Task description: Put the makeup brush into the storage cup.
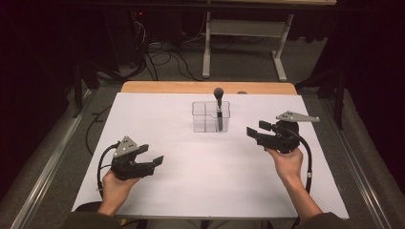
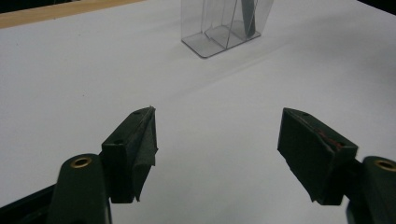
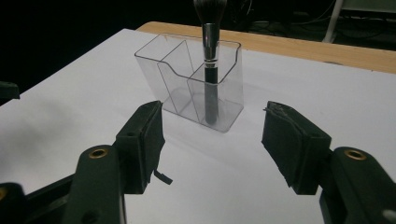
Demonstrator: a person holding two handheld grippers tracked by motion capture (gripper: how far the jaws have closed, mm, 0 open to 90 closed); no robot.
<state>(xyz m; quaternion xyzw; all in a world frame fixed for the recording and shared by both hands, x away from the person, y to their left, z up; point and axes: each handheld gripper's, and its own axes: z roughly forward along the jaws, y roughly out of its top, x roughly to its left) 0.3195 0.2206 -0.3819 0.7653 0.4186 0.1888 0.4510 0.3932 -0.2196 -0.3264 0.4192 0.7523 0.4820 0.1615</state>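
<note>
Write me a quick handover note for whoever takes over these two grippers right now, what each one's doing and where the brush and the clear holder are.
Left gripper: open, holding nothing, low over the near left of the white table.
Right gripper: open, holding nothing, at the right, pointing toward the organizer.
Clear organizer: upright at table centre, toward the far edge.
Makeup brush: upright in the organizer's right compartment, bristles up.
Done: the brush sits in the organizer.
Left: neither gripper touches anything; judging by that, possibly only pulling back remains.

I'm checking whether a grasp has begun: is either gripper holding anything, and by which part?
Nothing is held. The left gripper and the right gripper both stand open over the table, apart from the brush standing in the clear organizer.
</note>
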